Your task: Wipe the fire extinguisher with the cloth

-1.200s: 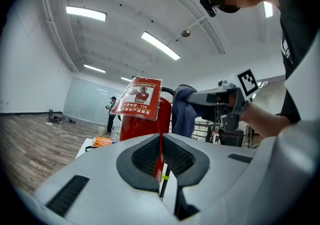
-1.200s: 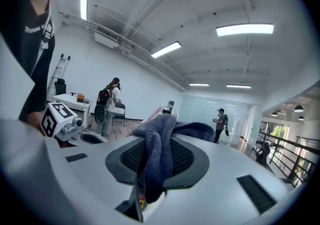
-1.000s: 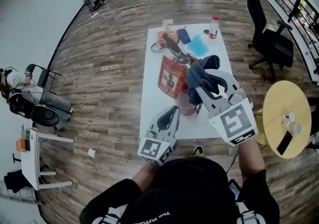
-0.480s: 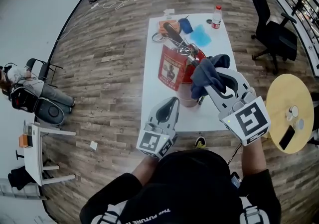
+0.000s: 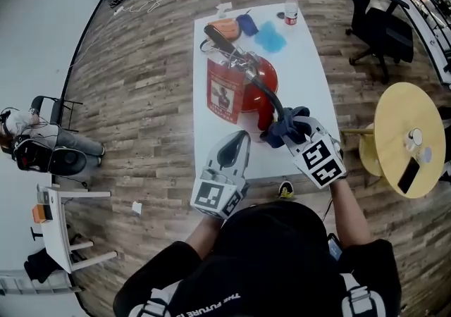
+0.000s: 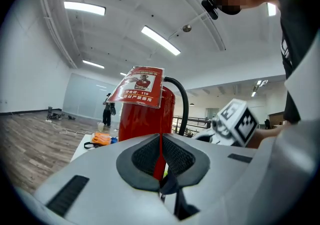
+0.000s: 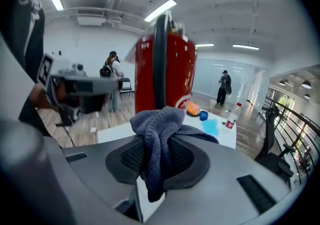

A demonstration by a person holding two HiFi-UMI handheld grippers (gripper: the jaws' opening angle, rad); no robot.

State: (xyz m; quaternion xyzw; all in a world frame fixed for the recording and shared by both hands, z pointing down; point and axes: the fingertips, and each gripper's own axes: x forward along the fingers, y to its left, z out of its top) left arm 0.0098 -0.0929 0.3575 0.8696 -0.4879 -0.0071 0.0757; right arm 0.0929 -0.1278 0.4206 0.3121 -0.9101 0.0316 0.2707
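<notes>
Tabletop [image 5: 310,86]: fire extinguisher [image 5: 255,86] upright, just ahead. Right gripper [image 5: 292,130] pinches cloth [image 7: 157,124], ready to wipe; left gripper [image 5: 239,141] closed, empty.

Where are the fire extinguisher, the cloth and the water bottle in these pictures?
fire extinguisher [image 5: 266,75], head view, on its red body.
cloth [image 7: 156,134], right gripper view, on the middle of its bunched dark blue fold.
water bottle [image 5: 289,10], head view, on the middle of the bottle below its red cap.
</notes>
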